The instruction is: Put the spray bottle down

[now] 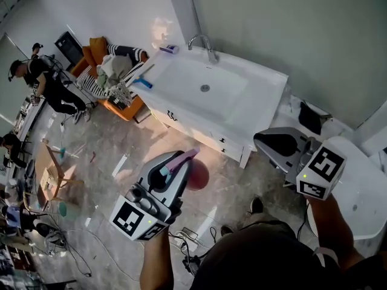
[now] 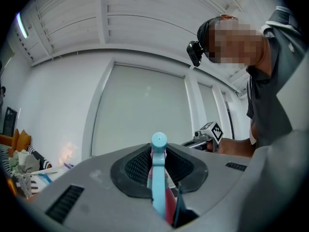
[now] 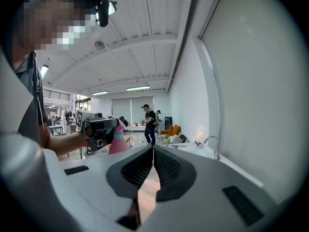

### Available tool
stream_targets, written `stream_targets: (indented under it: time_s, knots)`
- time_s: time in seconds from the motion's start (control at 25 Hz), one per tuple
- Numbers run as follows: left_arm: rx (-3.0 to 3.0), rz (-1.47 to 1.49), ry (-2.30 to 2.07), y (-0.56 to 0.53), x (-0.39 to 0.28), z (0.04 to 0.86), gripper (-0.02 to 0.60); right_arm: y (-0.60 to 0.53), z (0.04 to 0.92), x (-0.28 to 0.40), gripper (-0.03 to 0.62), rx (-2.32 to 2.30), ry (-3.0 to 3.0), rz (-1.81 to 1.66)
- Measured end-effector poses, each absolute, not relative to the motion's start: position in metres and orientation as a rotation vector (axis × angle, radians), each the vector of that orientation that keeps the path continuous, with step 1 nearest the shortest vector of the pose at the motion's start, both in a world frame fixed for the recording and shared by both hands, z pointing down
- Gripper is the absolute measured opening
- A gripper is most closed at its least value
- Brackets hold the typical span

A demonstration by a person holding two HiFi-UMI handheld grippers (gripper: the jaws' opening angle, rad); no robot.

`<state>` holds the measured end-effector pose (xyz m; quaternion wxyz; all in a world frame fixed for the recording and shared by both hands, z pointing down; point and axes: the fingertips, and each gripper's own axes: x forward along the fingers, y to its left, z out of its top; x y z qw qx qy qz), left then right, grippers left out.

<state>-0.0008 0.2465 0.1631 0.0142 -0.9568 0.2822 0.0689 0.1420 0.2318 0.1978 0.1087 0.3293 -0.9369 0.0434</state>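
Ahead, white sink (image 1: 181, 80), left gripper (image 1: 181, 162) clenched on spray bottle (image 1: 198, 175), right gripper (image 1: 261, 140) closed, empty

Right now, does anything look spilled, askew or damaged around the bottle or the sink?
Nothing stands out. The pink spray bottle with a light-blue head sits upright in the left gripper, and the white sink counter shows no spill. The right gripper is shut, empty.

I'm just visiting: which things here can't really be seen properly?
- Spray bottle: head view, mostly covered by the left gripper; left gripper view shows only its top.
- Small purple item on the sink rim: head view, too small to identify.
- Heap on the orange sofa: head view, too small to sort out.
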Motion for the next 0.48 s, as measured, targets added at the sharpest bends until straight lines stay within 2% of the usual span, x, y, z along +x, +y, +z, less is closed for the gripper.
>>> stream_targets:
  time_s: [0.48]
  knots:
    - [-2.96, 0.197, 1.035, 0.202, 0.062, 0.157, 0.064, 0.164, 0.192, 0.197, 0.009, 0.826, -2.818, 0.127]
